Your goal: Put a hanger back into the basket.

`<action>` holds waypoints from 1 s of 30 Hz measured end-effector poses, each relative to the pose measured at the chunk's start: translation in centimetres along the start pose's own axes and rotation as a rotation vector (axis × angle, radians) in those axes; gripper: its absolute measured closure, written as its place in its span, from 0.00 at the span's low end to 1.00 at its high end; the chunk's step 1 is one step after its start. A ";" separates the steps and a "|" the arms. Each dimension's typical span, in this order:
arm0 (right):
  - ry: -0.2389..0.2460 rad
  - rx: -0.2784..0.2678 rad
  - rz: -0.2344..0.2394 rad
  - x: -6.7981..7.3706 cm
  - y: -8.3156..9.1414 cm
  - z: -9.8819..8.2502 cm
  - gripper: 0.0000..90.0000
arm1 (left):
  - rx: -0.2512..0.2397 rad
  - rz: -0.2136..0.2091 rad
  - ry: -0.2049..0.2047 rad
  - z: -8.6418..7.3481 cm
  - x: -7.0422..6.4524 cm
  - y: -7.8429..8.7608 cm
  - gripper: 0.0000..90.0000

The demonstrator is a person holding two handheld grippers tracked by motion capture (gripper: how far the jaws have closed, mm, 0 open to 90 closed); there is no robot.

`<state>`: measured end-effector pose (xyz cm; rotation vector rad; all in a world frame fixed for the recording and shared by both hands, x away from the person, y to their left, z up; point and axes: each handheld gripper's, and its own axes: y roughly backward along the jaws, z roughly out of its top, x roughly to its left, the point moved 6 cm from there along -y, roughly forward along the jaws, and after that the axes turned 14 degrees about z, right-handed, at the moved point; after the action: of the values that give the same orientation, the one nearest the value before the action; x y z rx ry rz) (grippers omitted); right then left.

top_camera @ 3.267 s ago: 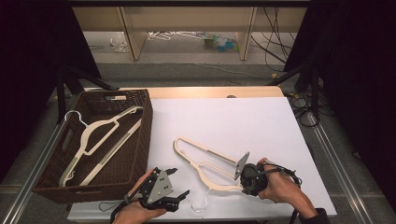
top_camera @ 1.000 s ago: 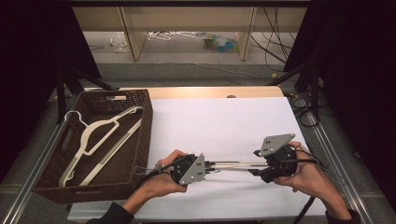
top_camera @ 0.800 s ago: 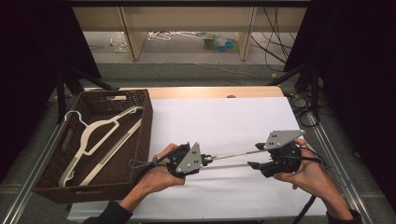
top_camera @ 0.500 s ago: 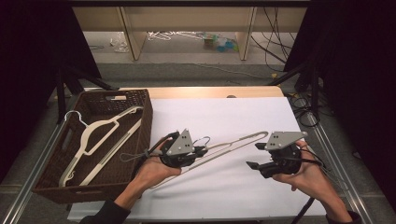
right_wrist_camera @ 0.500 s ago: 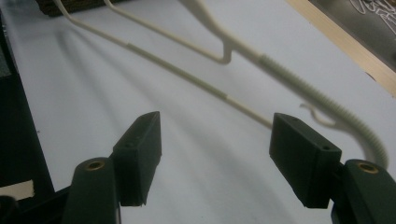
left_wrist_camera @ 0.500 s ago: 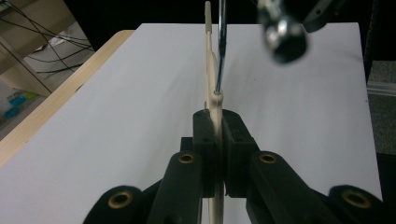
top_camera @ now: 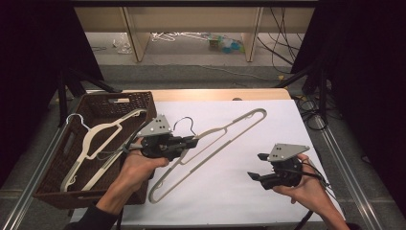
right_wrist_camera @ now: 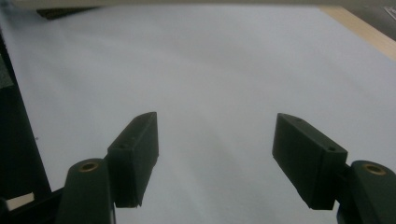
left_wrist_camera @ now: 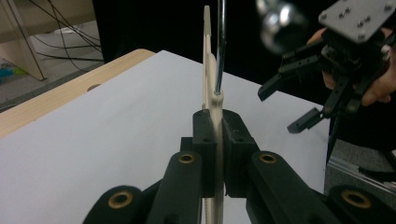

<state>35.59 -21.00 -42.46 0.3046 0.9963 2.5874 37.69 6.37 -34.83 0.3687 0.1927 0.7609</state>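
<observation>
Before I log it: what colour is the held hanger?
Cream hanger, with a metal hook; clearest in the high view.

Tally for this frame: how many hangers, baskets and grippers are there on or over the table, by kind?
Cream hangers: 2, one held in the left gripper at, one in the basket at
Brown wicker basket: 1
Grippers: 2, with the right gripper holding nothing
Total: 5

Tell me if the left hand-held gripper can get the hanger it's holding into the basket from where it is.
Probably yes. The left hand-held gripper is clamped on the hanger at the neck, beside the basket, whose top is open. The right hand-held gripper stands open, clear of the hanger. Two hangers already inside may crowd it.
</observation>
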 end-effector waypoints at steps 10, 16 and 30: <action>-0.016 0.018 0.017 0.5 -1.1 -1.7 0.35 | -0.083 0.022 0.022 4.9 1.6 5.5 0.95; -0.029 0.032 0.027 0.6 -1.2 -2.5 0.35 | -0.090 0.092 0.017 6.1 4.0 8.6 0.95; -0.045 0.045 0.028 0.7 -1.6 -3.4 0.33 | -0.104 0.169 0.061 5.7 8.2 11.0 0.95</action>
<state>34.22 -21.70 -45.97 0.3890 1.0430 2.5738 38.24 17.92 -25.58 0.2652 0.1801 0.9462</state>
